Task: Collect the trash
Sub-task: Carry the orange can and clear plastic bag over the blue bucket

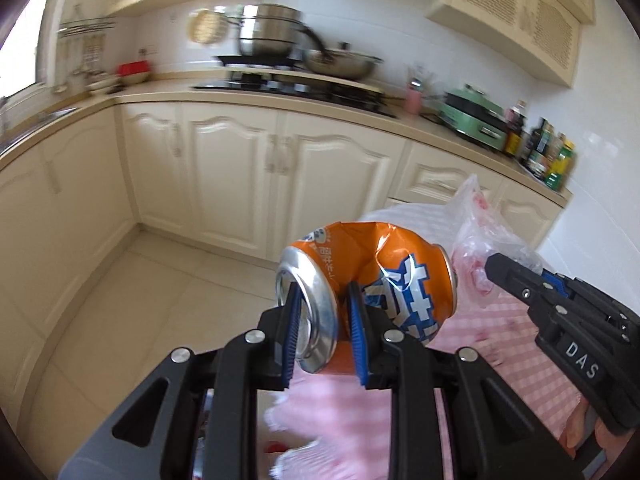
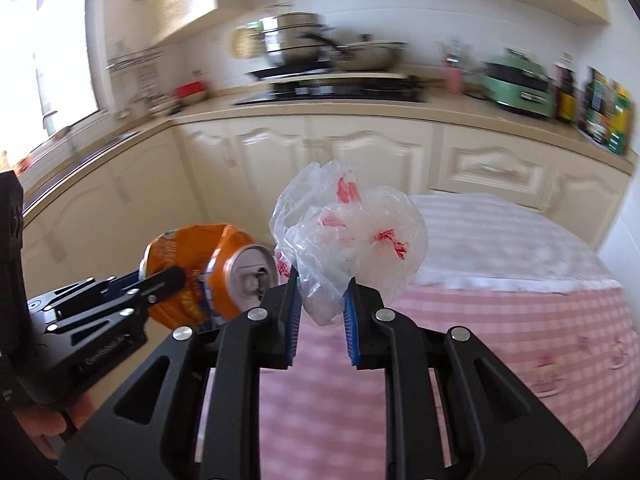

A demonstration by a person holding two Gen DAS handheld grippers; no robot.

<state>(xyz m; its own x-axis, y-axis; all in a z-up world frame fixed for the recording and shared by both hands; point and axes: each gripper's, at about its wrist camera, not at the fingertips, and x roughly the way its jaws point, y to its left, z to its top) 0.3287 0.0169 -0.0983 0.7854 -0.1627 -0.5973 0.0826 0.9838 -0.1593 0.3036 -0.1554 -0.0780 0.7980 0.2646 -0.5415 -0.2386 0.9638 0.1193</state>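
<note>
You hold two pieces of trash in the air above a table draped in a pink checked cloth (image 2: 480, 320), in a cream-coloured kitchen.

Your left claw (image 1: 324, 328) is clamped on a crushed orange soda can (image 1: 372, 276). Its blue pads (image 1: 356, 332) pinch only the can's silver rim end, one pad inside the opening and one outside, so most of the dented body sticks out past the grip.

Your right claw (image 2: 320, 312) is pressed together on a crumpled clear plastic bag (image 2: 348, 232) with red print. The pads catch only the bag's lower bunch, and the rest balloons up above them.

The two claws sit close, with can and bag nearly side by side. No bin is visible in either view.

Risks from here, as a judgement:
- The can is held by a thin, slick metal edge. A quick swing or a twist of the wrist could lever it loose and drop it to the tiled floor (image 1: 160, 300).
- The bag is thin and slippery, so it may slide out through the pads.
- With the claws this near, one could knock the other's load free.
</note>
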